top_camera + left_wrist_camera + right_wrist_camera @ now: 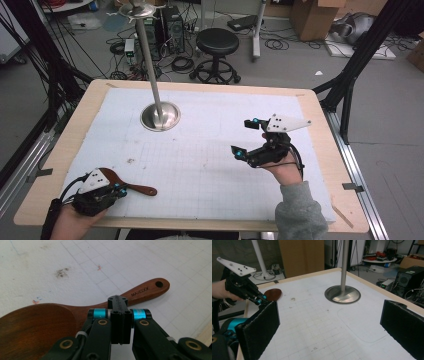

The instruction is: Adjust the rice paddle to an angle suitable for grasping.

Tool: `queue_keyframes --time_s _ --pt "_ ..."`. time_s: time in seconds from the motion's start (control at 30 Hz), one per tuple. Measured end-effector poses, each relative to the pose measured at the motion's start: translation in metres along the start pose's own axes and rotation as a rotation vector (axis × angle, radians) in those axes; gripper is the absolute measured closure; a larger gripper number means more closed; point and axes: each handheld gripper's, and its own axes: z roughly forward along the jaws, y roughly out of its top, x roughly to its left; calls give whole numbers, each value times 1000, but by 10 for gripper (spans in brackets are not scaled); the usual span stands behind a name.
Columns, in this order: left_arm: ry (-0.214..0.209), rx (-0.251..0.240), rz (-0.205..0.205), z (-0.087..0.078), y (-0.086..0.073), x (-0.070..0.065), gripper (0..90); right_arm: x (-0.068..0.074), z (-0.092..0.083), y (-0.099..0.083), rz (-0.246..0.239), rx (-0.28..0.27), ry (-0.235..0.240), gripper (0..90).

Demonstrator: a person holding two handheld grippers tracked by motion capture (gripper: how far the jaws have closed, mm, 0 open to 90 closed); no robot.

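Observation:
A dark wooden spoon point(140, 189) lies flat on the white gridded mat point(210, 150) at the near left, its handle pointing right. My left gripper point(120, 189) hovers over the spoon's neck. In the left gripper view its jaws point(117, 300) are pressed together with nothing between them, and the spoon point(147, 290) runs beneath the tips. My right gripper point(247, 137) is held above the mat at the right, open wide. In the right gripper view point(332, 322) its pads stand far apart with only mat between them, and the spoon's bowl point(273, 293) and the left gripper point(259, 300) sit farther off.
A steel pole on a round metal base point(160, 117) rises from the far left part of the mat. The wooden table edge point(325, 150) borders the mat. A black stool point(217, 42), cables and boxes stand on the floor beyond.

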Motion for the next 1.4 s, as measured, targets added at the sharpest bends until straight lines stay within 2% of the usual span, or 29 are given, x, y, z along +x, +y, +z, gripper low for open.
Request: queue_keyframes --time_s 0.17,0.37,0.6,1.4 --pt "-11 44 24 10 0 -3 895 1 1 0 -3 5 5 9" --pt "-18 36 32 14 2 -3 895 1 1 0 -1 12 1 9" --pt "-3 32 39 23 8 0 895 5 0 1 -15 25 -9 9" --pt "51 30 3 47 29 18 894 10 -21 -8 -5 42 -55 10"
